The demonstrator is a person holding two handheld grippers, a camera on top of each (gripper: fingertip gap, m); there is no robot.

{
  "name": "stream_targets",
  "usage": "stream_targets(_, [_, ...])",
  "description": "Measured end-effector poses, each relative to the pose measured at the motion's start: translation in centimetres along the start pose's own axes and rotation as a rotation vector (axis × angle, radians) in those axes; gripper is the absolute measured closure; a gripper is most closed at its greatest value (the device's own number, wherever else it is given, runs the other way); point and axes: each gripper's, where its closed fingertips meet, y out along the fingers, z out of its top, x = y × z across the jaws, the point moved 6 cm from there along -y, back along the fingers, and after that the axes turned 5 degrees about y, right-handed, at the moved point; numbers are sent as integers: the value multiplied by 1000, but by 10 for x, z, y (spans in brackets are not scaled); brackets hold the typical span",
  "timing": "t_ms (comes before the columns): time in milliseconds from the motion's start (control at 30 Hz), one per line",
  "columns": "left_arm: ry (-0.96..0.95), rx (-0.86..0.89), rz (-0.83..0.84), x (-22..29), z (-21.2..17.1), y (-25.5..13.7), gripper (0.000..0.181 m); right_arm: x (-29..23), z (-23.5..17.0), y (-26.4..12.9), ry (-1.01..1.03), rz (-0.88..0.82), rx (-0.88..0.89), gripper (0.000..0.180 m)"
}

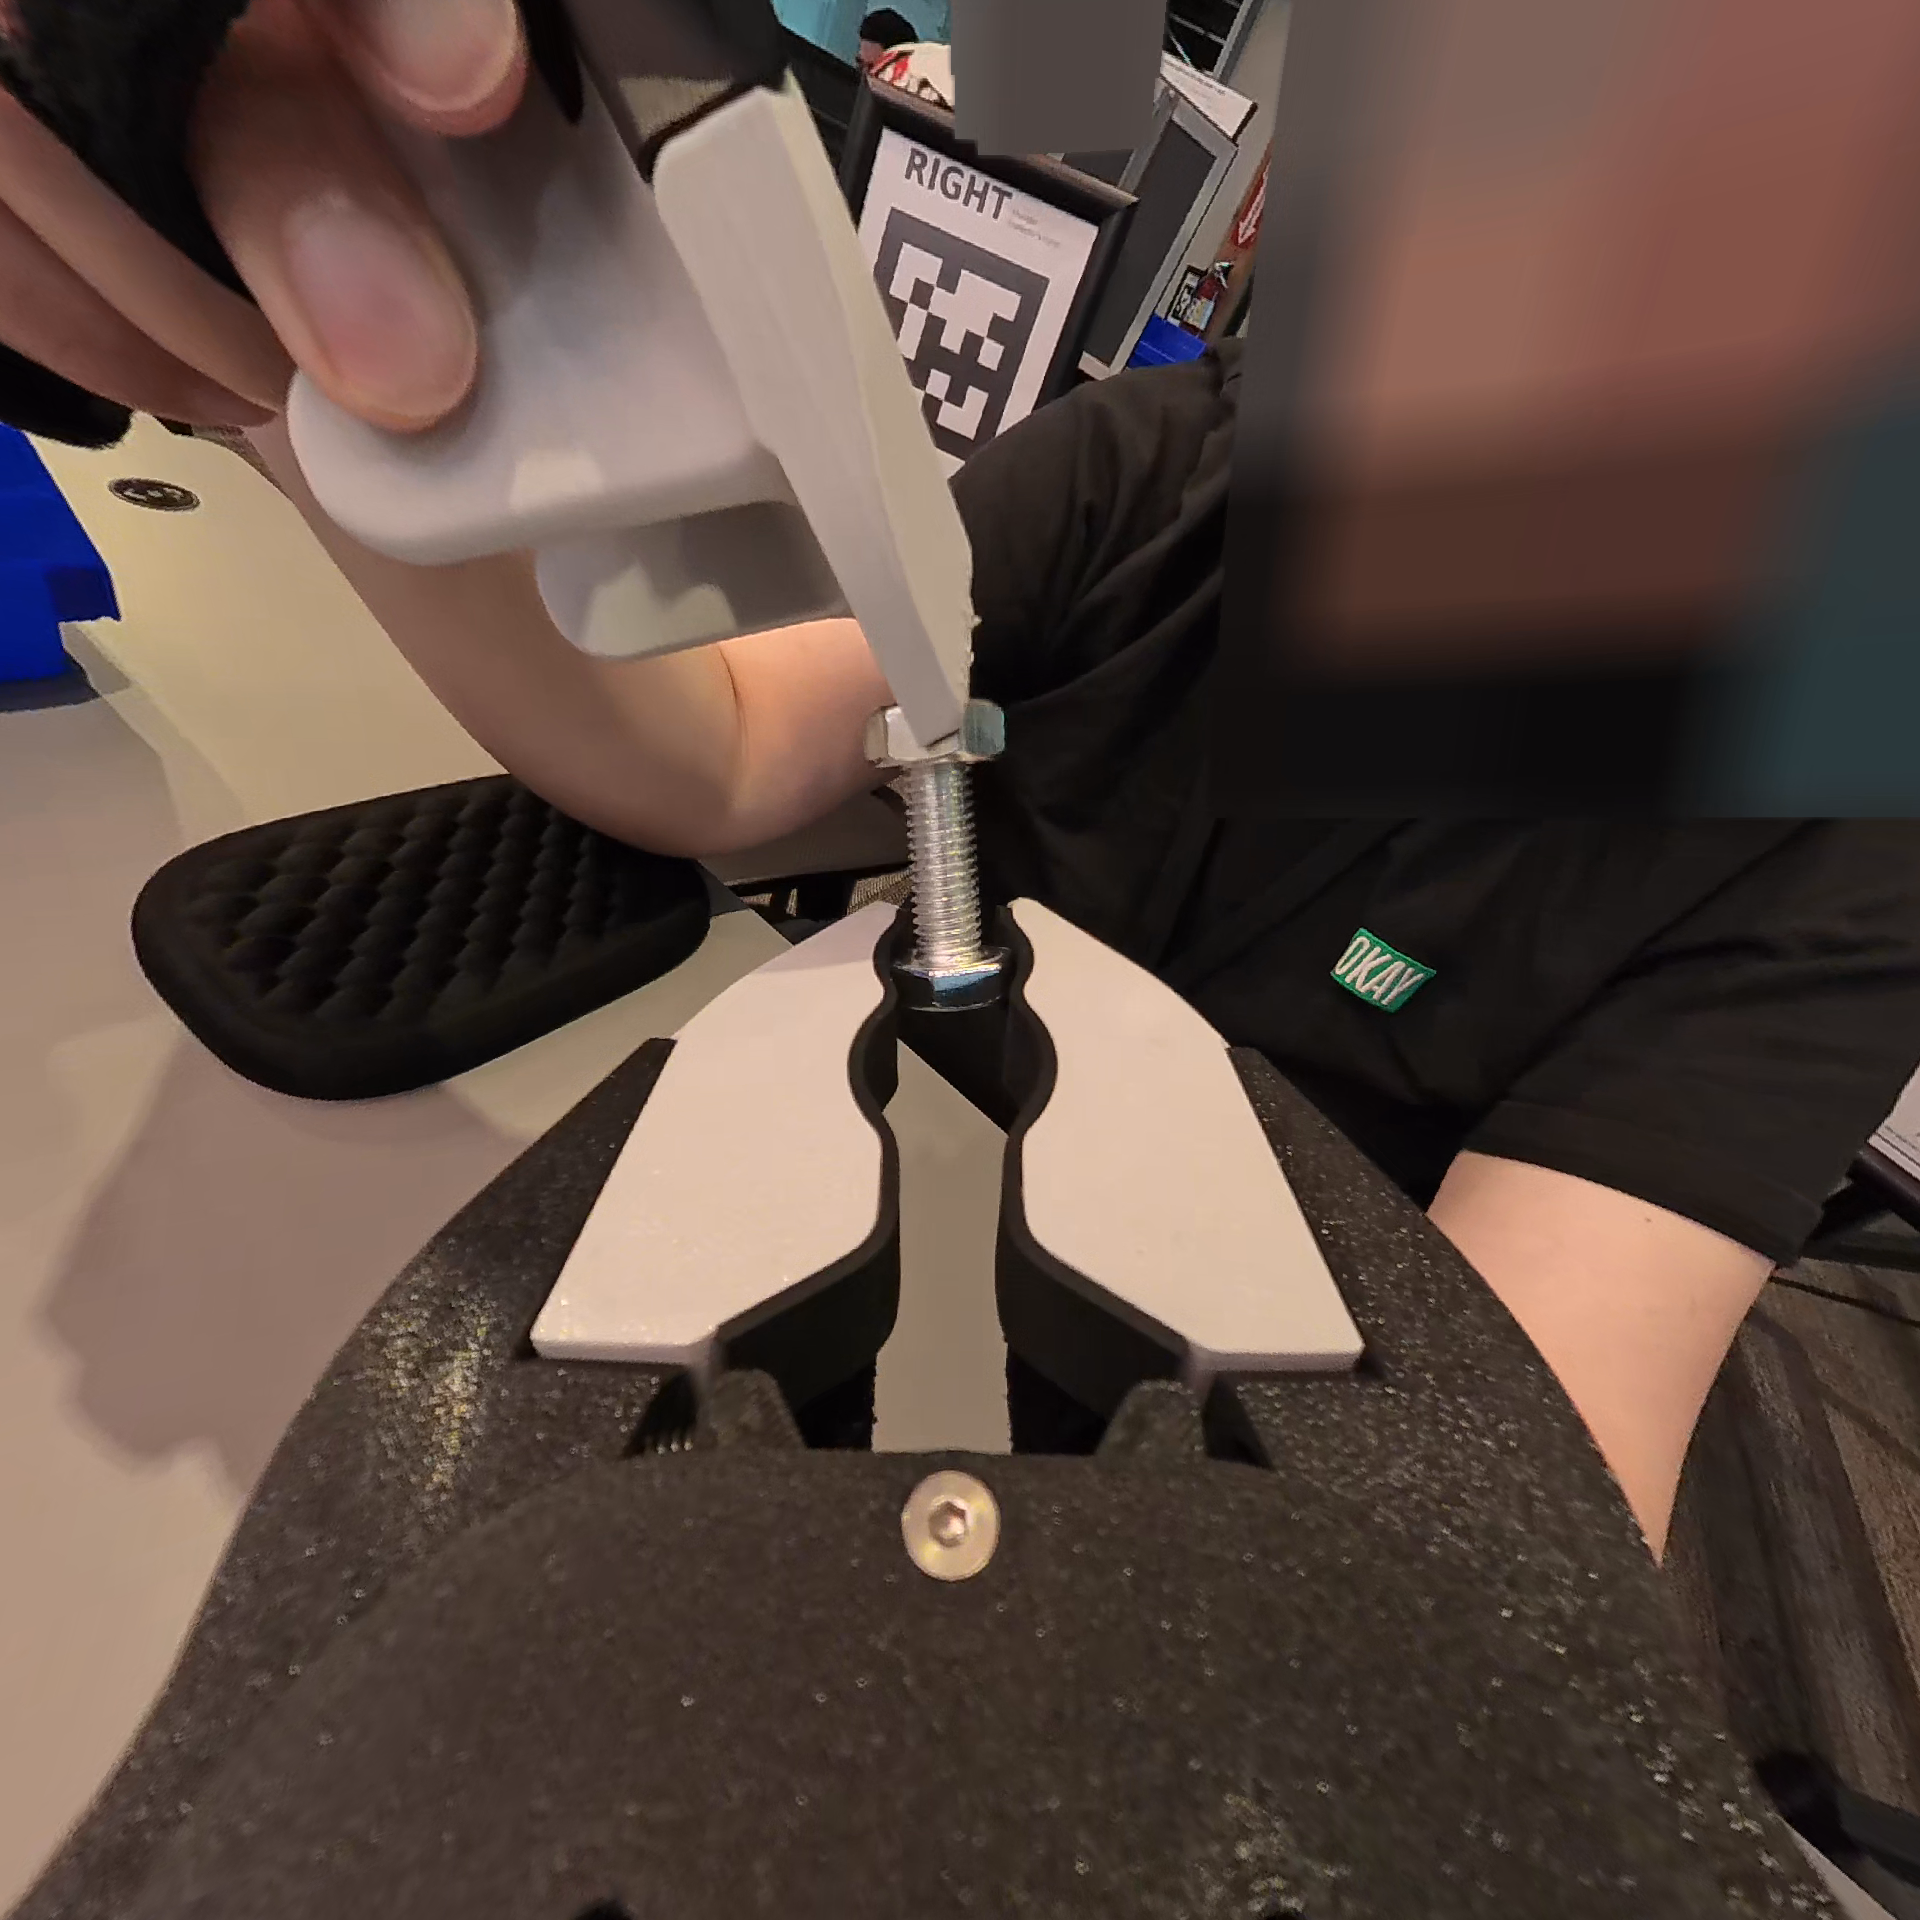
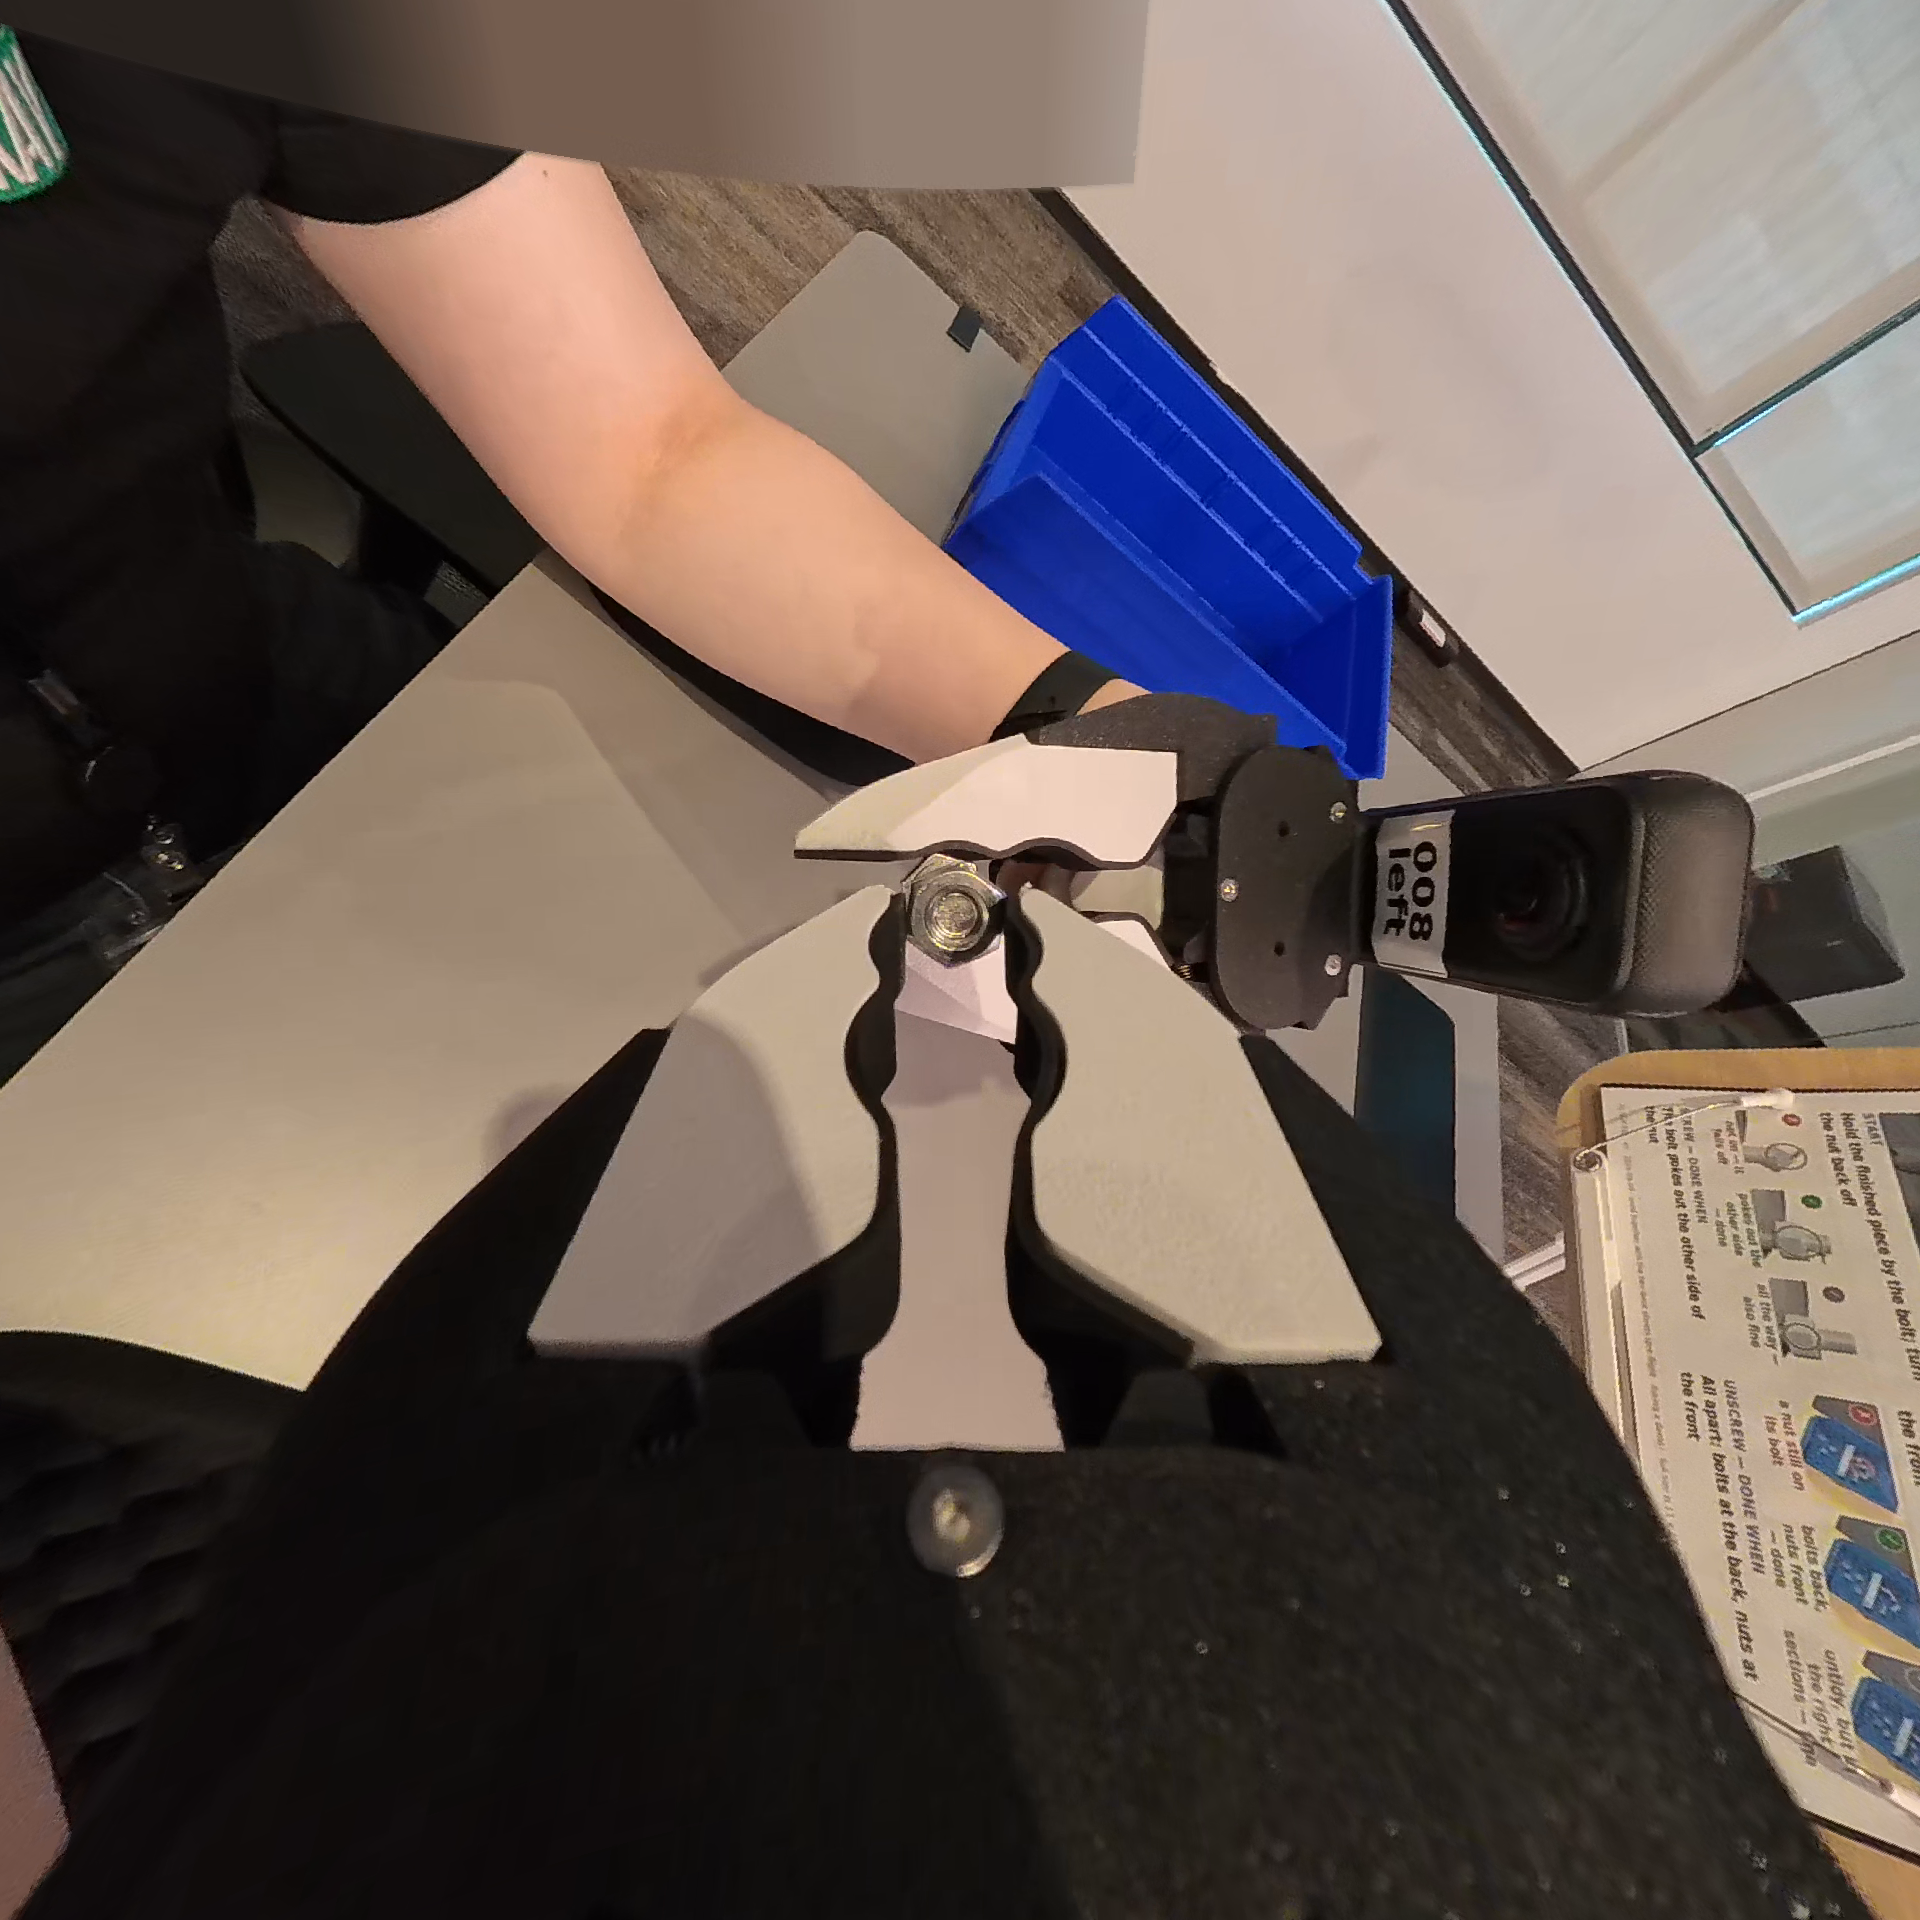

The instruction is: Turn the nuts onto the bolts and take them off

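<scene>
Left hand-held gripper (image 1: 948,961): jaws drawn nearly together; the bolt's hex head is clamped between the notched inner edges near the tips. Seen side-on in the right wrist view (image 2: 914,862), with a black camera mounted at its rear.

Bolt (image 1: 940,873): silver, held upright in the left wrist view, head down in the left jaws, threaded shank bare between head and nut. In the right wrist view (image 2: 956,916) it is seen end-on through the nut.

Nut (image 1: 935,736): silver hex, seated at the top end of the shank, well apart from the head.

Right hand-held gripper (image 2: 951,920): jaws narrowly apart and closed onto the nut's flats at the very tips. In the left wrist view (image 1: 930,717) it is angled down from upper left, one white finger (image 1: 831,416) lying across the nut.

Hand (image 1: 260,208): wrapped around the right gripper's white trigger.

Tabletop (image 2: 312,1039): pale grey, beneath both grippers; bolt and nut are held clear of it.

Blue bin (image 2: 1195,540): on the tabletop beyond the left gripper.

Instruction sheet (image 2: 1766,1403): printed, at the right edge of the right wrist view.
</scene>
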Motion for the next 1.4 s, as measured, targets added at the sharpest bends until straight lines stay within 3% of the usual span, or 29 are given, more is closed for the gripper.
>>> stream_targets(600, [-7,12,7,-1,1,-1,166,2,-6,0,7,-31,-34,159])
stream_targets(800, [17,35,51,-2,5,-6,166,7,-7,-5,34,-62,-17,150])
stream_targets(933, [60,94,216,-11,14,-18,166,17,-12,-18,137,-134,7,145])
stream_targets(1200, [152,163,718,-44,27,-47,166,51,-39,-53,695,-339,17,140])
stream_targets(1400, [244,111,1048,-61,28,-58,166,71,-41,-65,1050,-356,272,146])
